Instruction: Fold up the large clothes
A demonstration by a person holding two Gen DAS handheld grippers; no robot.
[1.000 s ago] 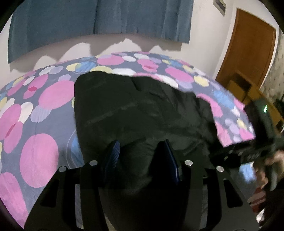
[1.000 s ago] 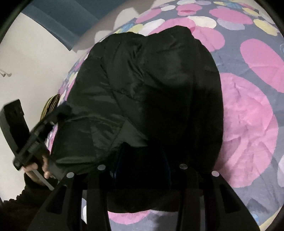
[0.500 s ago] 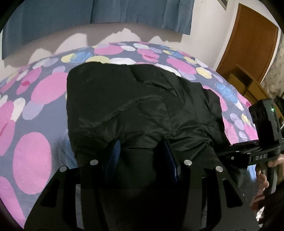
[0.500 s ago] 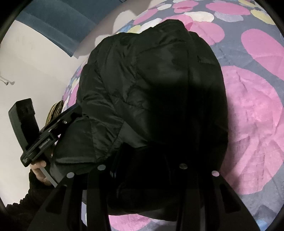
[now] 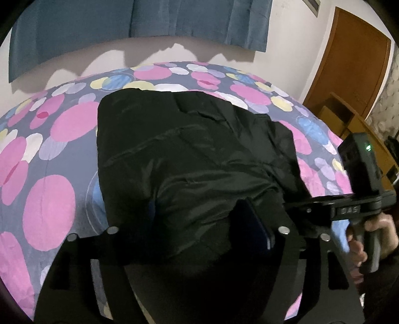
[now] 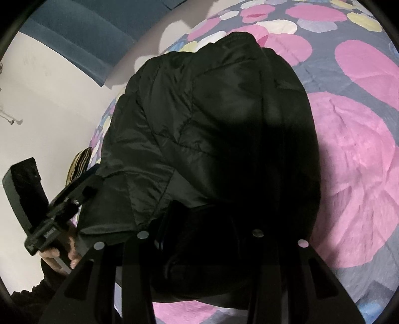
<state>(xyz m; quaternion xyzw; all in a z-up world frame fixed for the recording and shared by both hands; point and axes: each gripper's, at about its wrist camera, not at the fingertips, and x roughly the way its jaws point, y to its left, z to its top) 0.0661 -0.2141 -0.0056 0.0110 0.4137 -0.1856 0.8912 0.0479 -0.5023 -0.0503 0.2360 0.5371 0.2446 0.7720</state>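
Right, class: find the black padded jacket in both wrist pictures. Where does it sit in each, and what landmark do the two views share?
Left wrist view: the black padded jacket fills the centre, running down between this camera's own tongs.
Right wrist view: the jacket fills the centre, reaching the lower edge of the picture.
Shared landmark: the bedspread with pink circles under it, and the blue curtain behind.
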